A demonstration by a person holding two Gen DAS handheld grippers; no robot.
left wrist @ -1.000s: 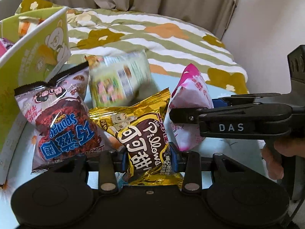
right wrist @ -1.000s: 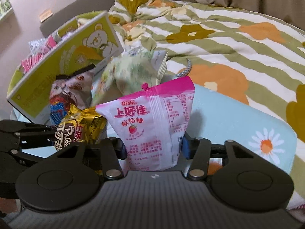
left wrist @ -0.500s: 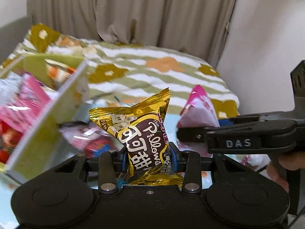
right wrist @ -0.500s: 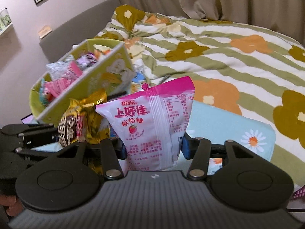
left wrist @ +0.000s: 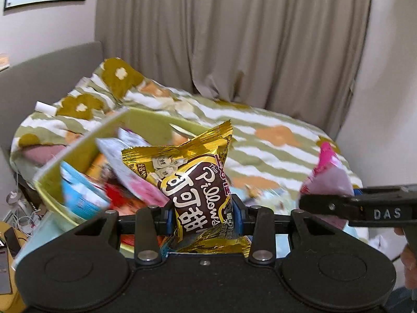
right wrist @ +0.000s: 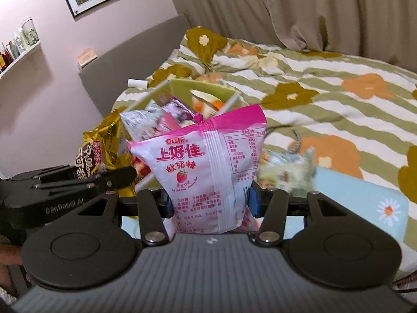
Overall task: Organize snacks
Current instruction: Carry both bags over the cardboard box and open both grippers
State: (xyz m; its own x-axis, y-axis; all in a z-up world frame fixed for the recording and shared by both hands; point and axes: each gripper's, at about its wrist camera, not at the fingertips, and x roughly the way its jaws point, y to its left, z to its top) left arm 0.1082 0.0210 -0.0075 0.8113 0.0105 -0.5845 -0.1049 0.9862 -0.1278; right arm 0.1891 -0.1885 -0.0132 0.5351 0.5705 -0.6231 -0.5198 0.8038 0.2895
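Observation:
My left gripper (left wrist: 203, 215) is shut on a gold and brown Pillows snack bag (left wrist: 192, 180), held up in front of the green snack box (left wrist: 78, 154). My right gripper (right wrist: 209, 200) is shut on a pink Oishi strawberry candy bag (right wrist: 206, 172), held up to the right of the left one. The box (right wrist: 182, 88) is full of several snack packets. In the right wrist view the gold bag (right wrist: 101, 151) shows at the left, in the left gripper (right wrist: 104, 180). In the left wrist view the pink bag (left wrist: 328, 174) and right gripper (left wrist: 312, 203) show at the right.
A pale green snack packet (right wrist: 286, 172) lies on the light blue daisy mat (right wrist: 365, 203) to the right of the box. Behind is a bed with a green striped flower quilt (right wrist: 325, 83), a grey headboard (right wrist: 130, 62) and beige curtains (left wrist: 234, 39).
Both grippers have risen with their bags and swung left toward the green box. The box interior now shows; the loose snacks on the mat have dropped out of the left view.

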